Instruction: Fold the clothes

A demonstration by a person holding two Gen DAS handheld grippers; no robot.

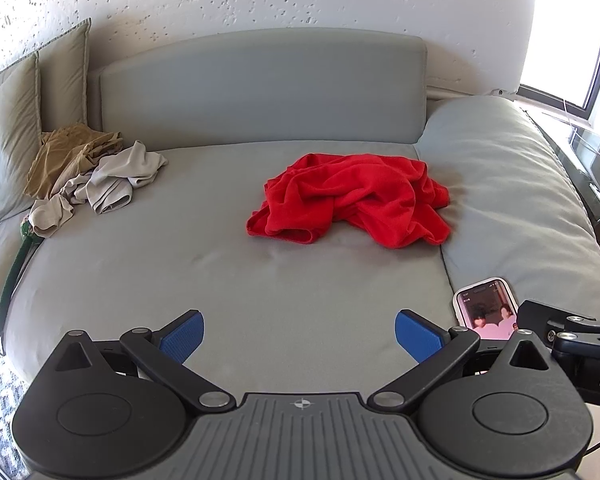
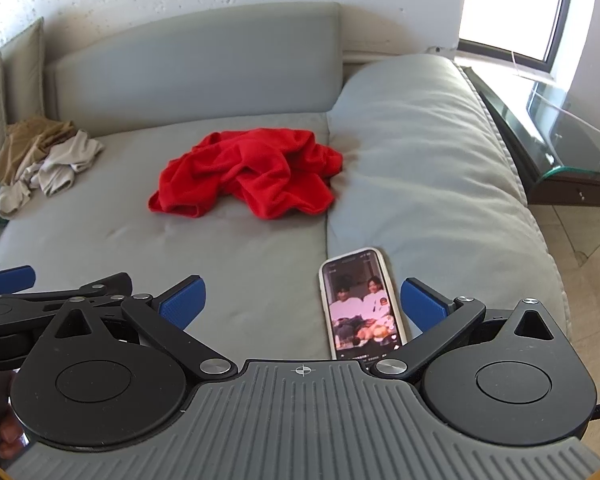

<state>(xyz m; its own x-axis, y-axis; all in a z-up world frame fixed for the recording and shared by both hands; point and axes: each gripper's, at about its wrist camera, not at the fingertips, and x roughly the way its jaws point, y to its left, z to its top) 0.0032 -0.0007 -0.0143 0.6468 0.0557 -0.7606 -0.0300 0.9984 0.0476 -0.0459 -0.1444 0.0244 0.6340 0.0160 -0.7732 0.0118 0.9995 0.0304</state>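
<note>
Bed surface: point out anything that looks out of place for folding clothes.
A phone with its screen lit lies face up on the grey bed near the front edge, just ahead of the open right gripper. It sits where the crumpled red garment might get spread.

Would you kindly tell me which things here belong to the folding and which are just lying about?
For the job: red garment, beige clothes pile, left gripper and right gripper, both open.
Lying about: phone, pillows, glass side table.

Bare cushion (image 1: 188,280) ahead, phone (image 2: 362,304) lying near right, red garment (image 1: 352,198) beyond
</note>
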